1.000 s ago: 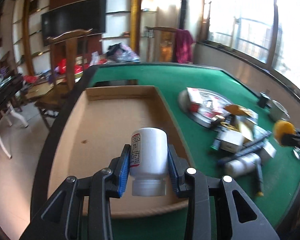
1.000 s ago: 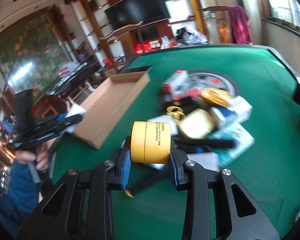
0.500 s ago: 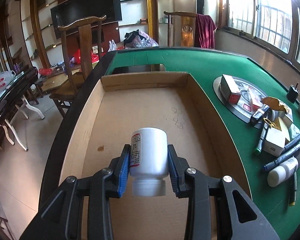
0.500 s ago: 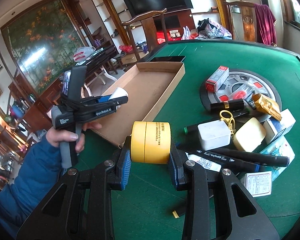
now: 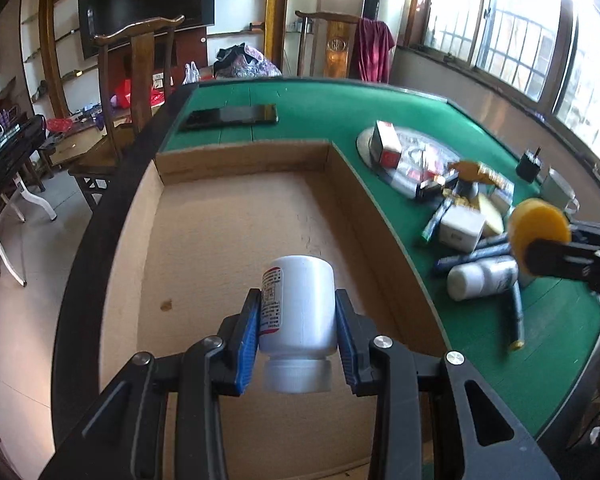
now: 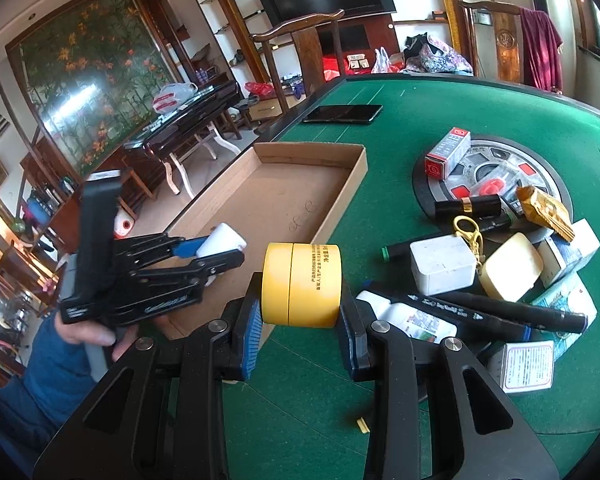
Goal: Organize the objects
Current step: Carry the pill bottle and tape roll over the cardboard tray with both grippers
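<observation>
My left gripper (image 5: pixel 297 330) is shut on a white pill bottle (image 5: pixel 298 304), held cap toward the camera above the near part of the shallow cardboard box (image 5: pixel 236 160). The box holds nothing else that I can see. My right gripper (image 6: pixel 300 316) is shut on a yellow round jar (image 6: pixel 302 284), held above the green table (image 6: pixel 380 400) just right of the box's near corner (image 6: pixel 356 176). The left gripper with the bottle (image 6: pixel 222 242) shows in the right wrist view over the box's near end. The jar (image 5: pixel 540 230) shows at the right of the left wrist view.
A pile lies right of the box: markers (image 6: pixel 512 314), a white box (image 6: pixel 442 264), a second white bottle (image 5: pixel 482 278), a red carton (image 6: pixel 448 152) on a round metal disc (image 6: pixel 496 160). A black phone (image 5: pixel 230 117) lies beyond the box. Wooden chairs stand around the table.
The left gripper has tilted and drawn back over the box with the bottle. The right gripper with the jar has moved left toward the box's near corner.
</observation>
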`<action>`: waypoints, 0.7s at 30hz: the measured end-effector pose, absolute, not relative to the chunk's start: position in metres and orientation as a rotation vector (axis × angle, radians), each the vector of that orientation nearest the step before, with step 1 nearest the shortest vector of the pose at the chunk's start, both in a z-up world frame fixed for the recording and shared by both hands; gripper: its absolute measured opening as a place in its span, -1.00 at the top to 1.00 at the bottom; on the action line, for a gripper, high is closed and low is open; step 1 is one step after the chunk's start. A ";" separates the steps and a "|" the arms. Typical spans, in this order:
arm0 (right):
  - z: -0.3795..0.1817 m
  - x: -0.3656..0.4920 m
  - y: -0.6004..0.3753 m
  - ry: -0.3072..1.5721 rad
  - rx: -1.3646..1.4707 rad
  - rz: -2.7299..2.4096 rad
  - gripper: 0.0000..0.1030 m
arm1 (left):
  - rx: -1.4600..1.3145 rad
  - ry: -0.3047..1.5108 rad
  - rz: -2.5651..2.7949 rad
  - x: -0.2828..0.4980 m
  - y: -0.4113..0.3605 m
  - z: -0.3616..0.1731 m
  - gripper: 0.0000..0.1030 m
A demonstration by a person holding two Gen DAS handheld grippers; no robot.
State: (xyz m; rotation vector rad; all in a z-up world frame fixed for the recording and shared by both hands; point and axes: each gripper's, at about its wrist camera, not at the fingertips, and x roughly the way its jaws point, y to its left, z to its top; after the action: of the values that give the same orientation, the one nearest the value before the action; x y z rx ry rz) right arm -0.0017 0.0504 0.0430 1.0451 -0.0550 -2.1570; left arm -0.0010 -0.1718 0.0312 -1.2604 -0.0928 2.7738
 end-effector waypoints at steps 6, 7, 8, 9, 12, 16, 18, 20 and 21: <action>0.069 -0.037 0.025 -0.061 1.060 -2.171 0.38 | -1.318 -0.189 2.815 -0.048 -0.188 0.050 0.32; 0.071 -0.049 0.019 -0.077 1.080 -2.172 0.38 | -1.338 -0.201 2.819 -0.057 -0.189 0.048 0.32; 0.071 -0.065 0.012 -0.101 1.106 -2.159 0.38 | -1.350 -0.205 2.819 -0.063 -0.189 0.046 0.32; 0.069 -0.075 0.006 -0.109 1.129 -2.148 0.38 | -1.371 -0.218 2.812 -0.071 -0.187 0.041 0.32; 0.053 -0.115 -0.017 -0.159 1.232 -2.126 0.38 | -1.417 -0.255 2.769 -0.087 -0.180 0.022 0.32; 0.031 -0.149 -0.041 -0.179 1.315 -2.132 0.38 | -1.436 -0.356 2.717 -0.097 -0.174 0.002 0.32; 0.022 -0.163 -0.049 -0.198 1.351 -2.125 0.37 | -1.449 -0.430 2.668 -0.100 -0.176 -0.005 0.32; 0.014 -0.176 -0.057 -0.207 1.389 -2.117 0.38 | -1.445 -0.460 2.656 -0.101 -0.176 -0.006 0.32; 0.011 -0.180 -0.060 -0.210 1.401 -2.121 0.38 | -1.441 -0.460 2.660 -0.102 -0.175 -0.005 0.32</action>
State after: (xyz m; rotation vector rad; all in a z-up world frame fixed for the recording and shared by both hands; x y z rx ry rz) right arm -0.1803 -0.0604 0.0105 1.4015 -0.2100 -2.1208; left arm -0.1016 -0.1752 -0.0052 -1.4408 -0.4598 2.6598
